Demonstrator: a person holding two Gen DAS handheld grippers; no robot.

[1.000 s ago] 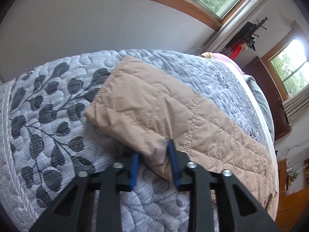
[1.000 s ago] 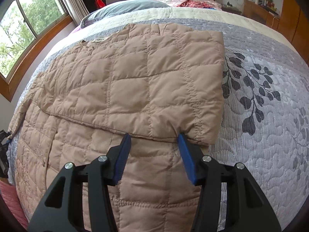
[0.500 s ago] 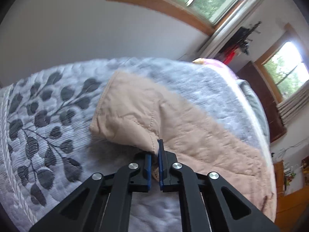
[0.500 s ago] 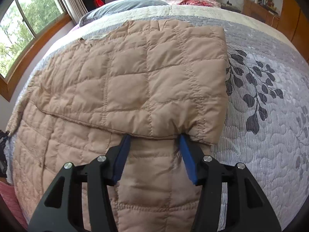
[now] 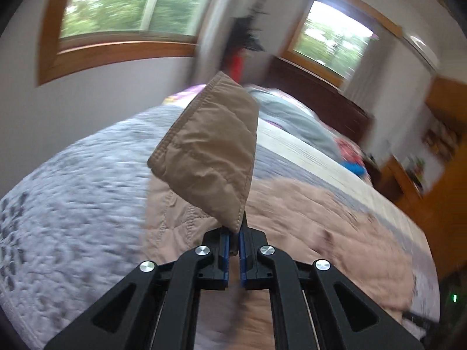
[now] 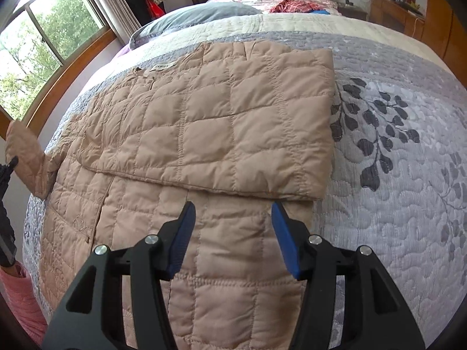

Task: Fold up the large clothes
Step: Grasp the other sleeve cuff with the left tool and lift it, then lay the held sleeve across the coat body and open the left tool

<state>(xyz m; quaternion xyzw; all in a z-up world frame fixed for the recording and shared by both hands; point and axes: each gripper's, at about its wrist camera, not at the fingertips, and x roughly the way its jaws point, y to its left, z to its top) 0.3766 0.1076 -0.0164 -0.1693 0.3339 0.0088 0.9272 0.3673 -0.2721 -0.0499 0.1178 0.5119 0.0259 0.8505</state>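
Left gripper is clamped on the tan quilted jacket's sleeve end, which stands up toward 12 o'clock above the bed, while right gripper hovers spread wide, folded edge just ahead at 12.

Tan jacket on your grey bedspread
Your quilted jacket is tan, stitched in squares; the bedspread is pale grey with dark leaf sprigs.

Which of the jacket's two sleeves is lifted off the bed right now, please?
The sleeve pinched in the left gripper; the other sleeve lies folded flat across the jacket.
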